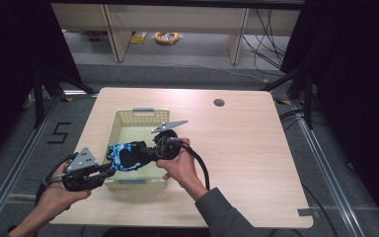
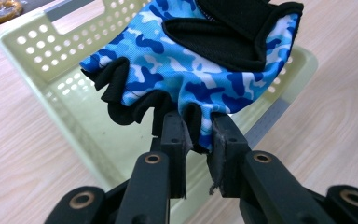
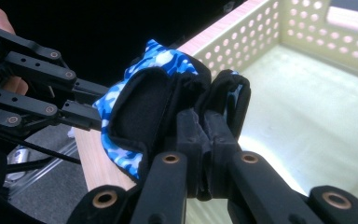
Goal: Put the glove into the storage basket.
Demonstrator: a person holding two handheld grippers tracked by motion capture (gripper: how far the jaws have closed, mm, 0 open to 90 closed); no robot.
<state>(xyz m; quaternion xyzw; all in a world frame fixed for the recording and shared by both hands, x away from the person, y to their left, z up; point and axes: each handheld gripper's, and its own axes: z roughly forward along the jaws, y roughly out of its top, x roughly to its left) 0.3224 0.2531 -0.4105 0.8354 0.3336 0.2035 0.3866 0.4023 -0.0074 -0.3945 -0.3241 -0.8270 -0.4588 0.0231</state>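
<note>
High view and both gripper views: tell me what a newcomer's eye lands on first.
The blue camouflage fingerless glove with black trim stands out, stretched between the left gripper and the right gripper, both shut on it, above the near left part of the pale green perforated plastic basket. The basket sits on the light wooden table.

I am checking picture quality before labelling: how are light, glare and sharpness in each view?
High view: dim and soft, dark at both sides, the glove small. Left gripper view: bright, the glove sharp, the basket rim behind softer. Right gripper view: black upper left, glare on the basket floor, the near jaws slightly blurred.
</note>
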